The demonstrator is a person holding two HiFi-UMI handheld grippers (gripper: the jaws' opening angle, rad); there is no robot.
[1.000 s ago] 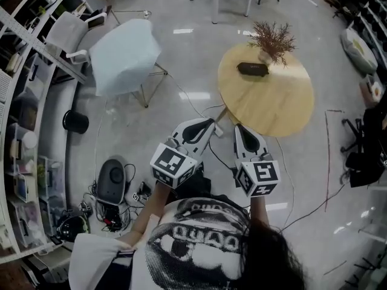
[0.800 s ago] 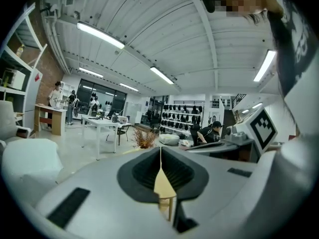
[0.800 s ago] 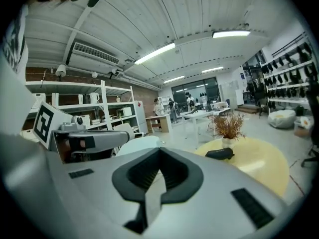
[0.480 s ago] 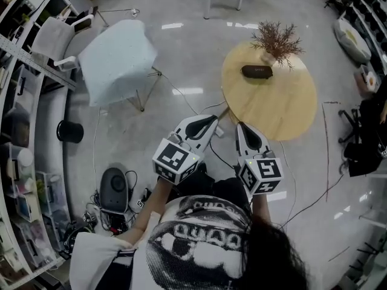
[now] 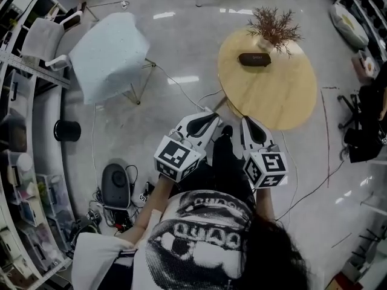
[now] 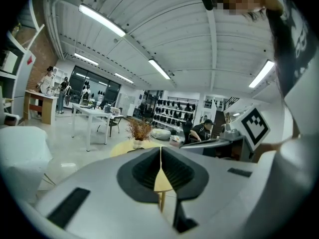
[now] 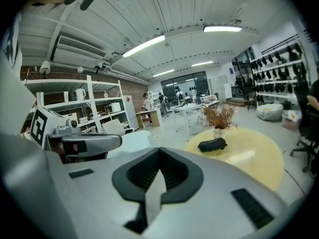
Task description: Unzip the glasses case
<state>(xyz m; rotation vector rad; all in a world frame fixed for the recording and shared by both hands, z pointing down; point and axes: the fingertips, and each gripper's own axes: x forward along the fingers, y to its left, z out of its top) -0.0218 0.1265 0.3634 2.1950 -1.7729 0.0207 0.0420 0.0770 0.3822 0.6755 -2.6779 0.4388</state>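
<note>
A: Head view. Which step?

B: Approach, I'd judge; nothing is touched yet. My left gripper [image 5: 208, 118] and right gripper [image 5: 247, 124] hang side by side over the glossy grey floor [image 5: 181, 59], just short of the round pale wooden table [image 5: 284, 101]. The black oblong zip-up glasses case [image 5: 254, 59] lies on the far part of the table. It's just beside a dried brown twiggy plant in a small vase [image 5: 273, 28] and well apart from both grippers.

A: Left gripper view?

B: Jaws together, nothing between them. The table edge and the plant show past the tips. I can't pick out the case here.

A: Right gripper view?

B: Jaws together too, empty. The case is in plain sight ahead on the tabletop, lying flat with its long side towards me, and it looks closed. I'd call it a rigid rounded shell, matte and dark. The zip pull is too small to find.

A: Next move?

B: I reckon both grippers need to reach the table and part their jaws. Then one pins the shell while the other pinches the zip pull. I have to find the pull first, and it'll be a small tab. The case may also slide on the smooth wood if it isn't held.
</note>
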